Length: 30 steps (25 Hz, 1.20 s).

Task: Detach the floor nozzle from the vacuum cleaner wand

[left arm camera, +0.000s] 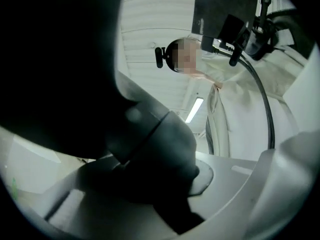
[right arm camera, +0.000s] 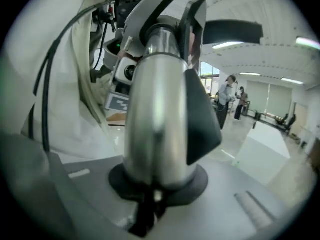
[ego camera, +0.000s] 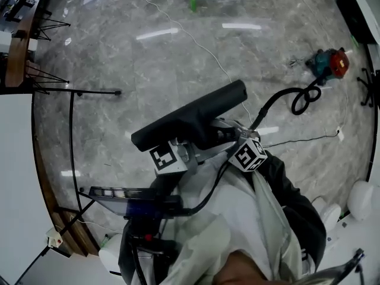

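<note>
The black floor nozzle (ego camera: 190,120) is held up off the marble floor in front of me. In the left gripper view its dark neck (left arm camera: 150,154) fills the space between the jaws, and my left gripper (left arm camera: 165,184) is shut on it. My left gripper's marker cube (ego camera: 169,157) sits just below the nozzle. The silver wand (right arm camera: 157,114) stands between the jaws of my right gripper (right arm camera: 155,184), which is shut on it, with a black collar piece (right arm camera: 200,119) on the wand's right side. The right gripper's cube (ego camera: 249,154) shows beside the nozzle.
The red and teal vacuum body (ego camera: 329,63) lies on the floor at the far right, its black hose (ego camera: 297,97) curling toward me. A white cable (ego camera: 196,40) runs across the floor. A black stand (ego camera: 71,91) stands at left. People (right arm camera: 227,96) stand far off.
</note>
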Each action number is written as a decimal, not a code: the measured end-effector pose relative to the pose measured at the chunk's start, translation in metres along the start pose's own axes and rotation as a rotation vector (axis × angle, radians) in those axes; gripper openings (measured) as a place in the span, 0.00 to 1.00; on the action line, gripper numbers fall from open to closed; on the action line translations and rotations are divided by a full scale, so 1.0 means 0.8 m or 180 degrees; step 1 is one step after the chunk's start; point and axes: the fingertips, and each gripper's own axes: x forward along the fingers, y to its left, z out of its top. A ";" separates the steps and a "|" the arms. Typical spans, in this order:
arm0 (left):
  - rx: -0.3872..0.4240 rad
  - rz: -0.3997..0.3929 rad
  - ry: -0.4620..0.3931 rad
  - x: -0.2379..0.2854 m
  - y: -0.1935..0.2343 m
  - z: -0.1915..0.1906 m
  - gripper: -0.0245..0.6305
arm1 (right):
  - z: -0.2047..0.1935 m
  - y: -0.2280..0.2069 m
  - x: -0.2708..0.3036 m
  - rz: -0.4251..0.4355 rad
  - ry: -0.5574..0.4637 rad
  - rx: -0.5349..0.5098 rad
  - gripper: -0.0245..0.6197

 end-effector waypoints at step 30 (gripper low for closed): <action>-0.0302 0.1274 -0.0237 -0.024 0.080 0.021 0.15 | 0.009 -0.036 0.019 -0.0838 0.0277 0.0398 0.12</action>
